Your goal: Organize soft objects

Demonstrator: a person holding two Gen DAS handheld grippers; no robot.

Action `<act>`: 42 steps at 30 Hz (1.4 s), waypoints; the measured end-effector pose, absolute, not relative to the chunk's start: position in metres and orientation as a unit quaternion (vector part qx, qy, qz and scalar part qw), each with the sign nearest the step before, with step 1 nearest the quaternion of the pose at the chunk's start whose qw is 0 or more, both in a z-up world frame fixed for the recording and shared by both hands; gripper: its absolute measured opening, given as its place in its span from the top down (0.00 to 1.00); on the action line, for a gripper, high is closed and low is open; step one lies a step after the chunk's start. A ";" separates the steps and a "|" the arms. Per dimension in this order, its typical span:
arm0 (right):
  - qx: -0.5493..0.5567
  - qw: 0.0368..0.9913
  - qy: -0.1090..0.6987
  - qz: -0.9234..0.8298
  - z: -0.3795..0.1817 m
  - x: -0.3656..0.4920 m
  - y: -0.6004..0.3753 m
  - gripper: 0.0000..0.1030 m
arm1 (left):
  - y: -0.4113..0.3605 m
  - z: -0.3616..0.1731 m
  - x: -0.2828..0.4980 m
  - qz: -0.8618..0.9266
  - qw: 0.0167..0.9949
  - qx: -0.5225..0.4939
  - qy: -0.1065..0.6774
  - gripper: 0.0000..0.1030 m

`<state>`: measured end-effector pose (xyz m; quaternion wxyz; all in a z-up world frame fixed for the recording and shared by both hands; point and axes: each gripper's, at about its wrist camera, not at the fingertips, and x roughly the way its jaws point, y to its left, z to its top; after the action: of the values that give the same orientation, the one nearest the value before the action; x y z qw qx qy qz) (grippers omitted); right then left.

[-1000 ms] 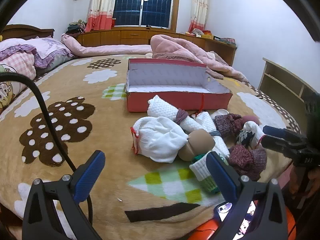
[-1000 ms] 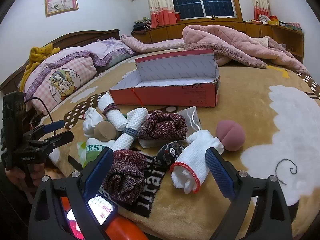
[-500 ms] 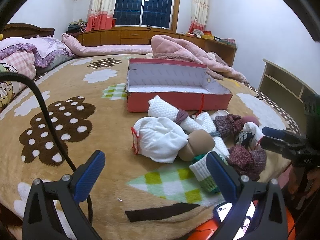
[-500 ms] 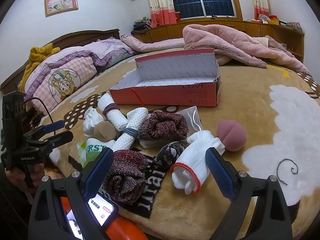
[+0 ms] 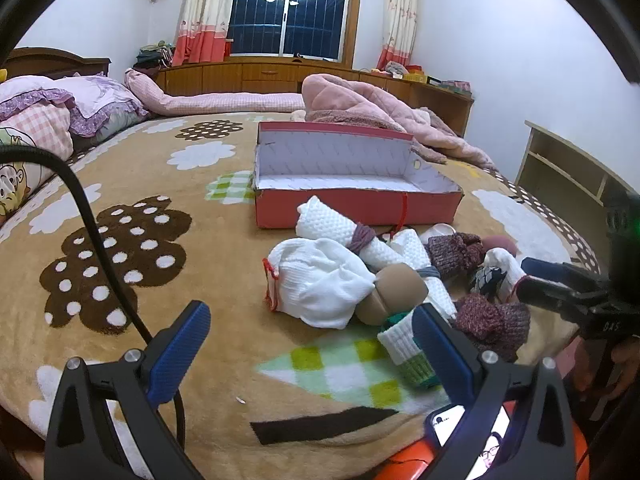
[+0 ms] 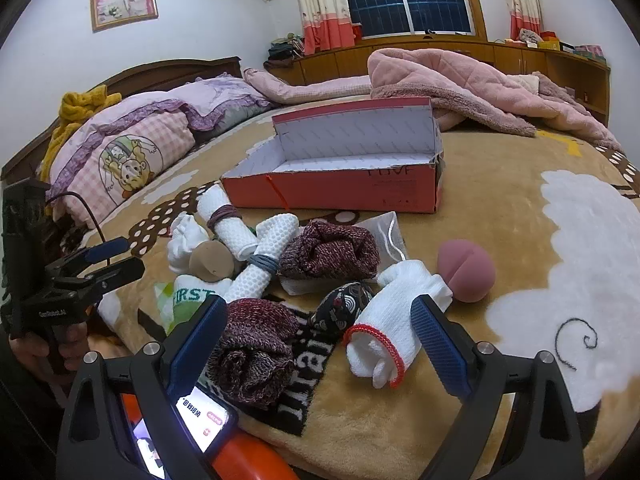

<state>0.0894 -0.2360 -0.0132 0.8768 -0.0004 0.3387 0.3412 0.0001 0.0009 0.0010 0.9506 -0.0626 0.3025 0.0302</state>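
Note:
A pile of soft things lies on the bed in front of an open red box (image 5: pixel 356 196), which also shows in the right wrist view (image 6: pixel 340 184). In the left wrist view I see white gloves (image 5: pixel 320 280), a rolled white towel (image 5: pixel 340 226), a tan sponge (image 5: pixel 394 292) and maroon knit pieces (image 5: pixel 492 320). In the right wrist view I see a white glove with red cuff (image 6: pixel 396 328), a pink sponge (image 6: pixel 466 270) and a maroon knit roll (image 6: pixel 256 348). My left gripper (image 5: pixel 312 352) is open and empty, short of the pile. My right gripper (image 6: pixel 320 340) is open and empty, near the glove.
The bed has a brown flowered blanket (image 5: pixel 120 248), pillows (image 6: pixel 132 148) at the left and a pink quilt (image 6: pixel 460 84) behind the box. A phone (image 6: pixel 196 412) on an orange stand sits below the grippers. A wooden shelf (image 5: pixel 568 168) stands at the right.
Both grippers stay open and nearly still. Only the phone screen below them shows different content.

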 end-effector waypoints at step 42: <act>-0.026 0.805 0.428 0.409 -0.039 0.075 -0.196 0.76 | 0.043 -0.019 0.045 -0.048 0.909 -0.249 0.330 0.88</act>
<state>0.0752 -0.1961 -0.0387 0.8054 -0.0262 0.4278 0.4093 0.0447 0.0428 -0.0189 0.9093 -0.2487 0.3301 -0.0481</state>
